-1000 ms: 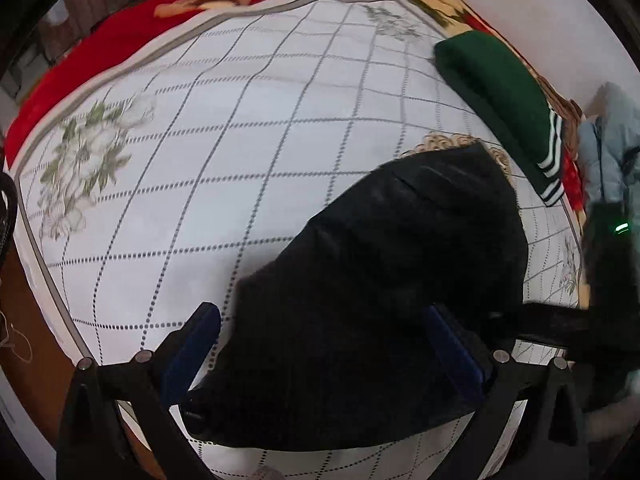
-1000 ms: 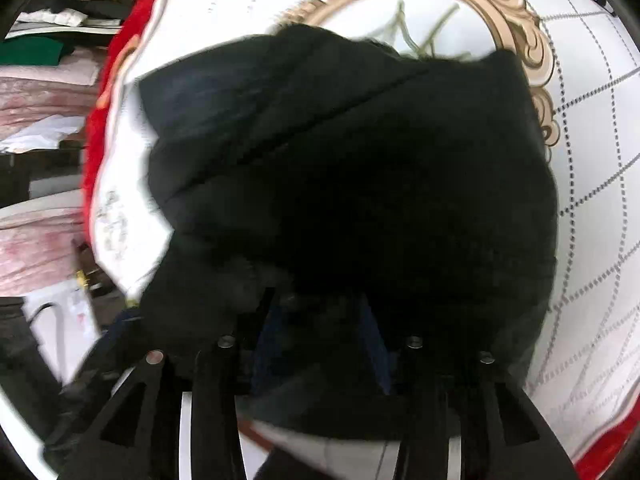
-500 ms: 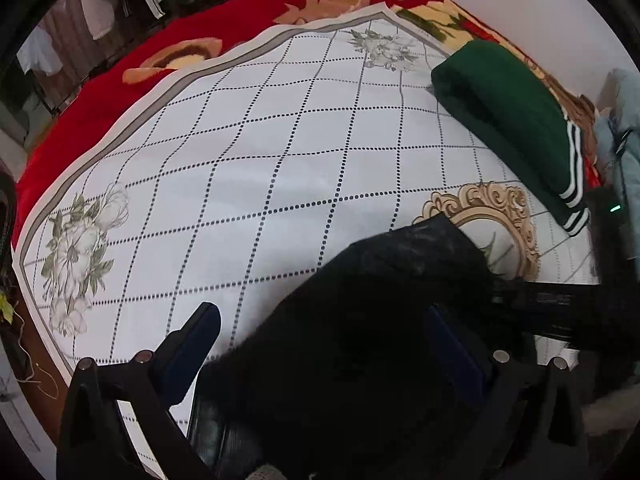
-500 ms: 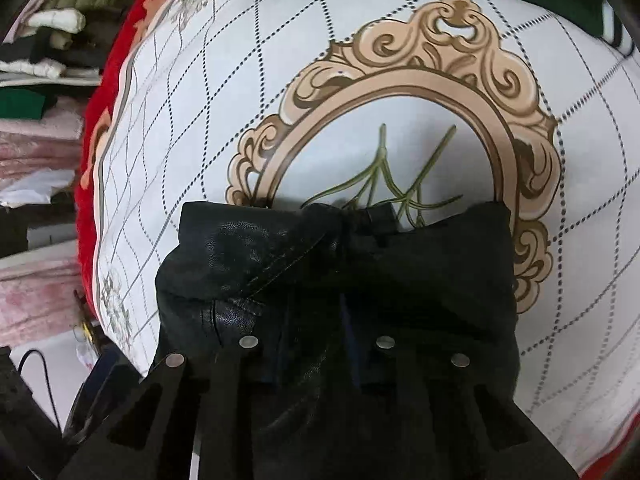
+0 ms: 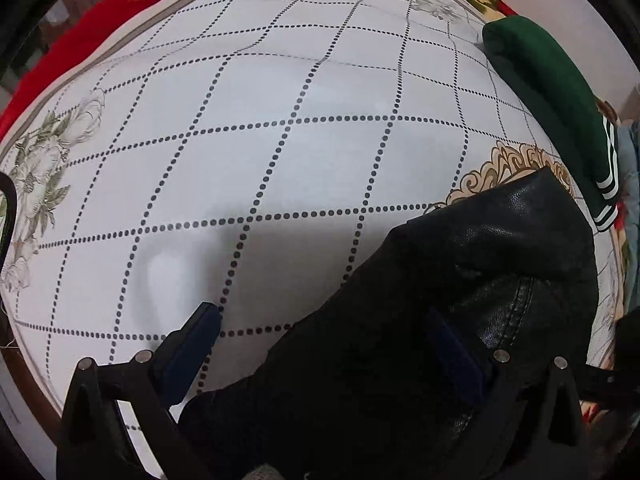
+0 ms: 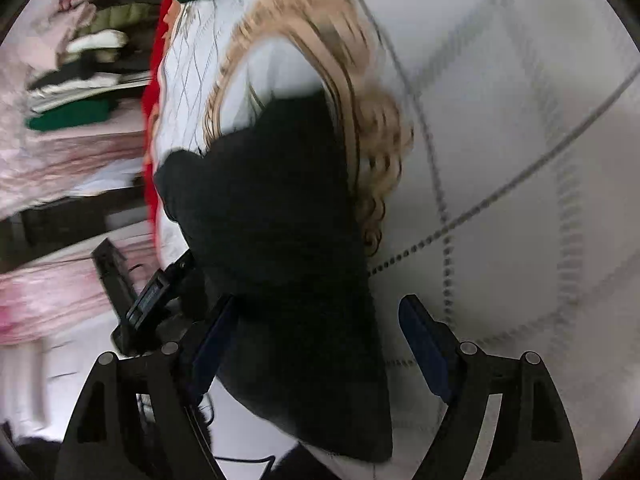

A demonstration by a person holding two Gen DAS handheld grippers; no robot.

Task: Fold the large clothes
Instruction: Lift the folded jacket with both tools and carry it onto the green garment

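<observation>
In the left wrist view, a black leather garment (image 5: 460, 300) is seen bunched on the white quilt (image 5: 280, 140), at the quilt's near right part and partly over its gold scroll medallion (image 5: 500, 168). The left gripper (image 5: 324, 332) is spread wide above the quilt; its left finger hangs over bare quilt beside the garment, and its right finger is seen against the leather, though contact cannot be told. Nothing is pinched. A folded green garment (image 5: 552, 92) with white stripes is laid beyond the medallion, at the quilt's far right edge.

In the right wrist view, much is blurred. The right gripper (image 6: 312, 328) is opening, its jaws already wide; the garment (image 6: 280, 220) lies between them, and no pad is pressed on it. The garment is stretched from the medallion (image 6: 372, 128) toward the quilt's (image 6: 520, 120) near edge. Stacked clothes (image 6: 88, 64) are seen past the quilt's left edge, well apart from the garment.
</observation>
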